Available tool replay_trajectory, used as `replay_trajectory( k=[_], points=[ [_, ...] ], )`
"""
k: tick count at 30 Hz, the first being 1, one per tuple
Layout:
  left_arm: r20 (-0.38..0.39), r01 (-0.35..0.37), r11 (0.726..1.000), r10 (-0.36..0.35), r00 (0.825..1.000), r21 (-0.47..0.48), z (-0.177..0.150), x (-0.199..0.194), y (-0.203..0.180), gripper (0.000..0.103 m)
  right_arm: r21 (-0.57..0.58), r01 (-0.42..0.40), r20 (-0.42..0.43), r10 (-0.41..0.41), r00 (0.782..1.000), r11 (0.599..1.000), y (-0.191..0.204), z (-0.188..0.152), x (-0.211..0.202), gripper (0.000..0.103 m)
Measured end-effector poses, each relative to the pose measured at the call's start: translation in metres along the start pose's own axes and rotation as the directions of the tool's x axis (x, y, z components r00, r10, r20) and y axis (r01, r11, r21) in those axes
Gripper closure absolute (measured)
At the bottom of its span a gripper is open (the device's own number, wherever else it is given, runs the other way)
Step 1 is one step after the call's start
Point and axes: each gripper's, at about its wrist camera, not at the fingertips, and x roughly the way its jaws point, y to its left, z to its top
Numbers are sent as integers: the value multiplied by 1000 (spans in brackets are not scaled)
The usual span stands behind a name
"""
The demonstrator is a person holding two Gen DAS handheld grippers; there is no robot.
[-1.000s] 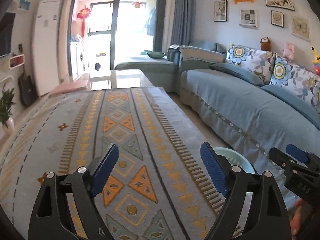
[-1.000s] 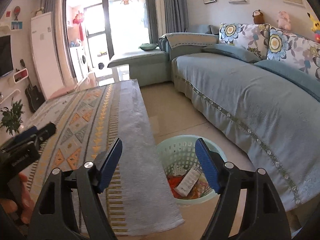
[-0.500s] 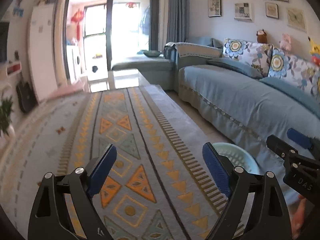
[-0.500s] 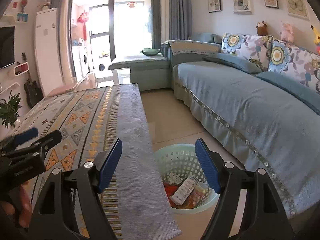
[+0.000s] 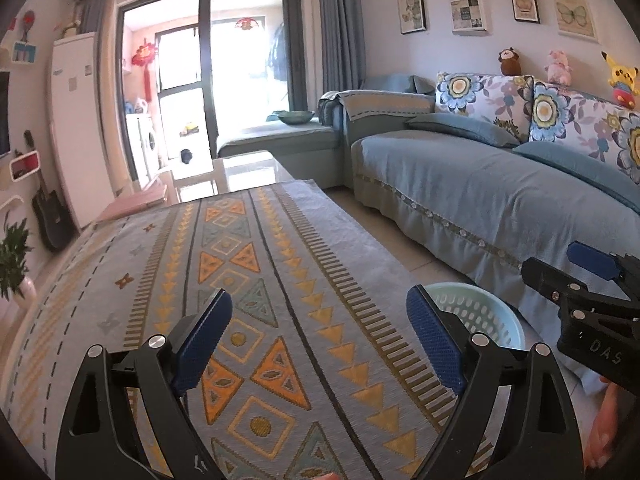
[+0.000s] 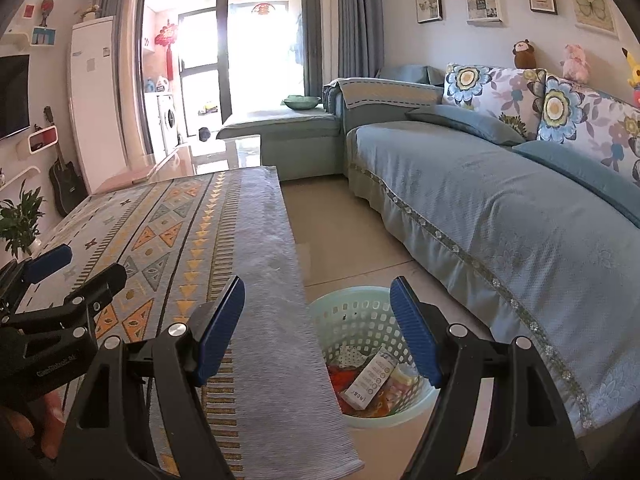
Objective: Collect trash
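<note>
A pale green plastic basket [image 6: 362,418] stands on the floor between the table and the sofa, holding trash: a white carton [image 6: 370,378] and red and orange wrappers [image 6: 340,376]. My right gripper [image 6: 318,298] hovers above the table edge and the basket, open, nothing between its blue pads. My left gripper [image 5: 320,314] is open over the patterned tablecloth [image 5: 240,280], also with nothing in it. The basket's rim [image 5: 480,308] shows beside the left gripper's right finger. Each gripper appears at the edge of the other's view.
A long blue sofa [image 6: 500,216] with flowered cushions [image 6: 492,88] runs along the right. Bare tiled floor [image 6: 340,232] lies between sofa and table. The table's far end is glossy glass [image 5: 224,176]. A guitar [image 6: 66,184], a plant [image 6: 20,220] and a white cabinet [image 6: 94,104] stand at the left.
Both grippers stay open and almost in place. The left view has rolled slightly, and the basket sits a little lower in the right view.
</note>
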Motion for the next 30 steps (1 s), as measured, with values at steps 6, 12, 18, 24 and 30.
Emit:
replay_trajectory(
  k=[6, 12, 18, 24, 30],
  points=[
    [0, 0, 1000, 0, 1000, 0, 0, -1, -1, 17, -7, -2, 0, 2, 1000, 1000, 2, -1, 0, 32],
    [12, -14, 999, 14, 1000, 36, -1, -5, -9, 17, 0, 3, 0, -3, 1000, 1000, 0, 0, 0, 32],
    [9, -9, 1000, 9, 1000, 29, 1, -5, -7, 17, 5, -1, 1, 1, 1000, 1000, -1, 1, -1, 32],
    [6, -1, 1000, 1, 1000, 21, 0, -4, -4, 17, -2, -6, 3, 6, 1000, 1000, -1, 1, -1, 32],
    [3, 1, 1000, -1, 1000, 22, 0, -3, -4, 17, 0, -5, 3, 5, 1000, 1000, -1, 0, -1, 32]
  ],
)
